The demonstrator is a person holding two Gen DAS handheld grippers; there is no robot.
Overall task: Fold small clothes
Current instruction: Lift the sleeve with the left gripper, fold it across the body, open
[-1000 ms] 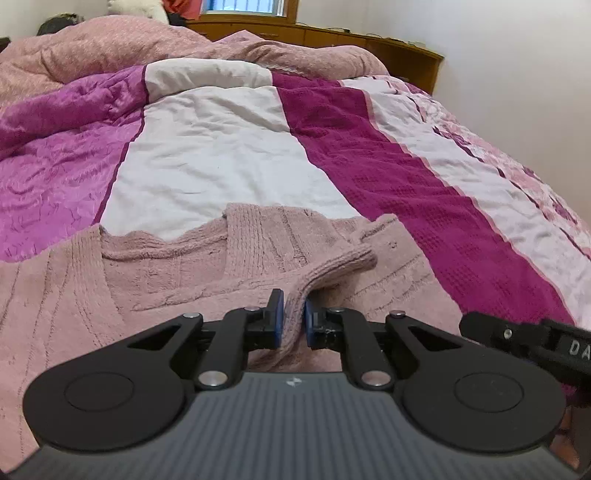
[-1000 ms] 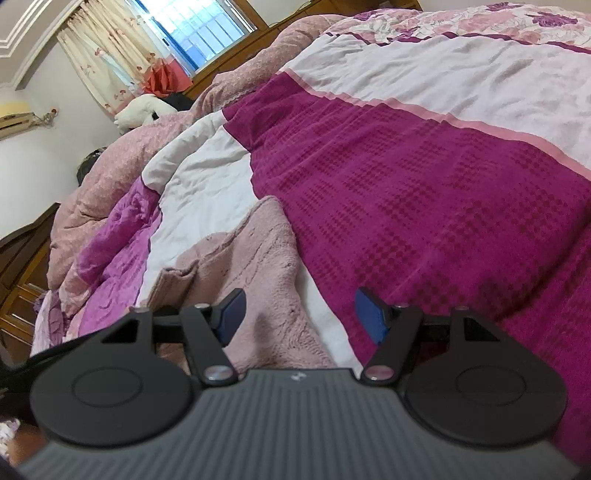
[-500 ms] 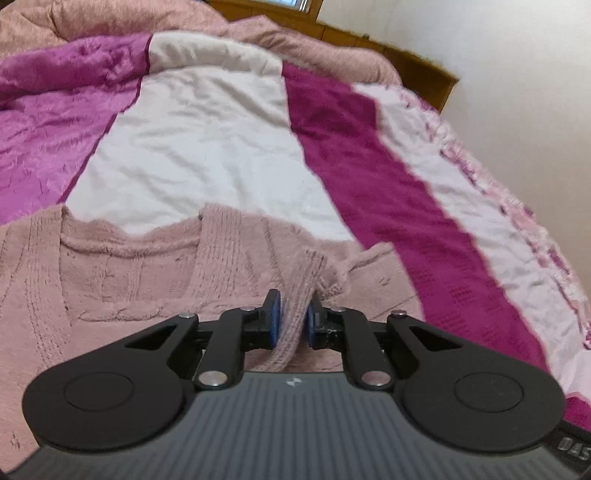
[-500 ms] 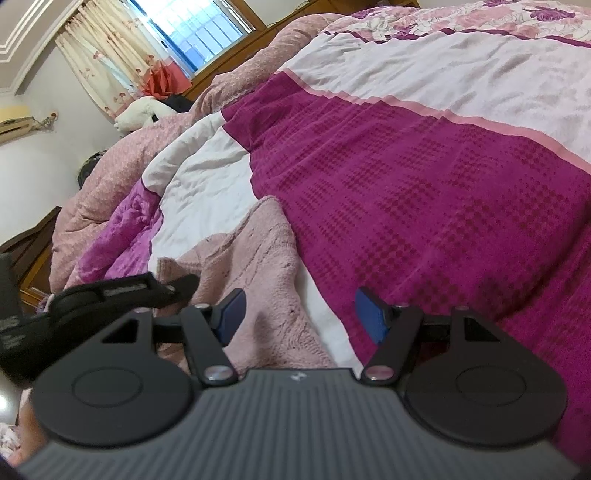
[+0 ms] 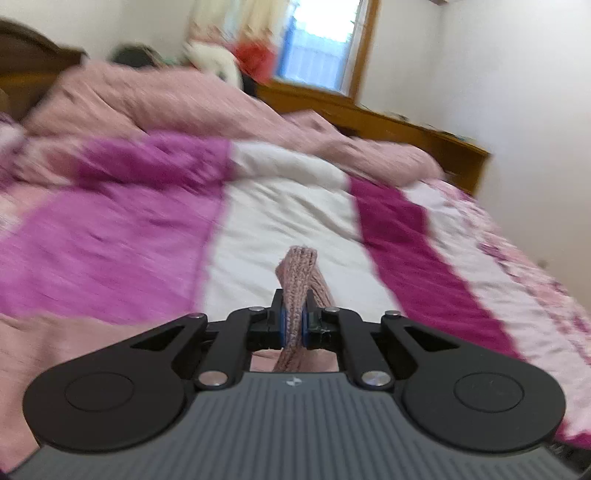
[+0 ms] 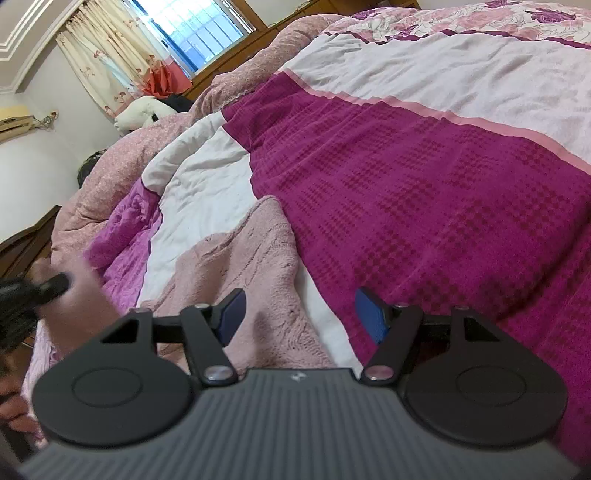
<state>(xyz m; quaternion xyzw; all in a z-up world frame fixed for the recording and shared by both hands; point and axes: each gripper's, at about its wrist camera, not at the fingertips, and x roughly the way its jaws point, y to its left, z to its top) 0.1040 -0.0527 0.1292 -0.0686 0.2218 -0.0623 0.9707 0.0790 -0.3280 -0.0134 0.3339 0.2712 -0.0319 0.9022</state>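
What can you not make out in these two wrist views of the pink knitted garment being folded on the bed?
- Left wrist view: motion blur smears the quilt; the left claw body hides most of the pink knitted garment below the pinched strip.
- Right wrist view: the right claw, open, covers the garment's near edge; the blurred object at the left edge cannot be identified.

The right gripper (image 6: 297, 314) hangs with its 2 blue-padded jaws well apart and nothing between them, over a pink knitted garment (image 6: 251, 266) lying on a striped bedspread (image 6: 406, 184) of magenta, white and purple. At the left edge, blurred, a black gripper (image 6: 33, 295) appears with pink cloth beside it. A curtained window (image 6: 192, 33) lies beyond.
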